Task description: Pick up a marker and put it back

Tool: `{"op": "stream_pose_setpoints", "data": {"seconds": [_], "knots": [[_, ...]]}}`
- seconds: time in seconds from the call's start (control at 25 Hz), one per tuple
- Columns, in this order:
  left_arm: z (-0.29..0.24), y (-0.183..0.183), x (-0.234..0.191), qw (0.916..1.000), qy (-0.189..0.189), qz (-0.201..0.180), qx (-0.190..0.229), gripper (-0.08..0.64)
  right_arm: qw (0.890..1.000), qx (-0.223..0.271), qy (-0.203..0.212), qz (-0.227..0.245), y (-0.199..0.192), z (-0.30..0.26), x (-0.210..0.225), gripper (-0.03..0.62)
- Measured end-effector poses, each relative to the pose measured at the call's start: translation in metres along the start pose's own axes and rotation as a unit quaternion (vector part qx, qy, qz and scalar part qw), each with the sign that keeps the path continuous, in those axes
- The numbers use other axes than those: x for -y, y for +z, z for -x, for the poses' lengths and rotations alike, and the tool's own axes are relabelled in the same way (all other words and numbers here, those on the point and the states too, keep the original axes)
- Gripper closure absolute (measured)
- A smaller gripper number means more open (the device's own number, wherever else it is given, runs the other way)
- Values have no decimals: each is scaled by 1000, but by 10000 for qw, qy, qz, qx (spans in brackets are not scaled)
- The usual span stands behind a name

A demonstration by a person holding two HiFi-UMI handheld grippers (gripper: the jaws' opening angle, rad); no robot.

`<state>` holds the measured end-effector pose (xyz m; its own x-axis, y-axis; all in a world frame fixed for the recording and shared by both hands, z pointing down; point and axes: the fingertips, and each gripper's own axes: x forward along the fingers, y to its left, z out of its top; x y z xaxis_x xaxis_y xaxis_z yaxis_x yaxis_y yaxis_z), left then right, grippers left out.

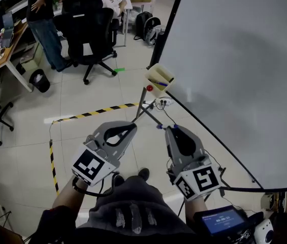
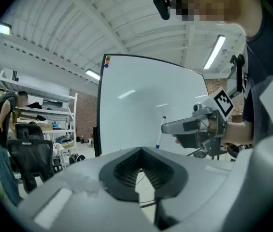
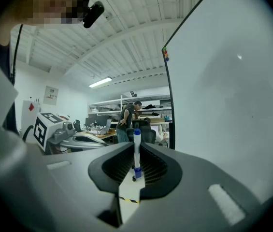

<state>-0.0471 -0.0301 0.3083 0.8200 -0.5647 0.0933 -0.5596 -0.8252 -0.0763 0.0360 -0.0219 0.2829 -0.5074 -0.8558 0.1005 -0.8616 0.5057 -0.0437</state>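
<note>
A white marker with a blue cap (image 3: 136, 151) stands upright between the jaws of my right gripper (image 3: 136, 145), which is shut on it. In the head view only the marker's blue end (image 1: 159, 127) pokes out past the right gripper (image 1: 167, 129), close to the foot of the big whiteboard (image 1: 234, 70). A beige marker holder (image 1: 159, 79) with markers hangs on the board's left edge, above and ahead of both grippers. My left gripper (image 1: 132, 127) is level with the right one and to its left. Its jaws meet with nothing between them (image 2: 140, 150). From the left gripper view, the right gripper (image 2: 194, 126) holds the marker (image 2: 160, 135) before the board.
The whiteboard's stand legs (image 1: 144, 111) and a power strip (image 1: 163, 102) lie just ahead. Yellow-black tape (image 1: 95, 113) marks the floor. Black office chairs (image 1: 90, 29), a standing person (image 1: 44, 14), a desk (image 1: 1, 44) and a bin (image 1: 39, 80) are far left. A small screen (image 1: 222, 221) sits at lower right.
</note>
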Motion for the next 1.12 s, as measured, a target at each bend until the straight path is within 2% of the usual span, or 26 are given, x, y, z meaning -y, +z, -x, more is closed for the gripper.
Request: {"op": "stream_pose_setpoints", "data": {"seconds": [0.4, 0.72, 1.0, 1.12], "knots": [[35, -7, 7, 9995, -296, -15, 60, 554, 9995, 13, -308, 45, 0, 16, -38, 552], [34, -1, 12, 9992, -323, -171, 138, 554, 9992, 194, -344, 84, 9, 24, -38, 552], [16, 6, 17, 9991, -269, -273, 165, 554, 9993, 209, -310, 55, 10, 31, -18, 552], [12, 10, 19, 9993, -241, -138, 259, 554, 9994, 208, -260, 39, 11, 30, -13, 552]]}}
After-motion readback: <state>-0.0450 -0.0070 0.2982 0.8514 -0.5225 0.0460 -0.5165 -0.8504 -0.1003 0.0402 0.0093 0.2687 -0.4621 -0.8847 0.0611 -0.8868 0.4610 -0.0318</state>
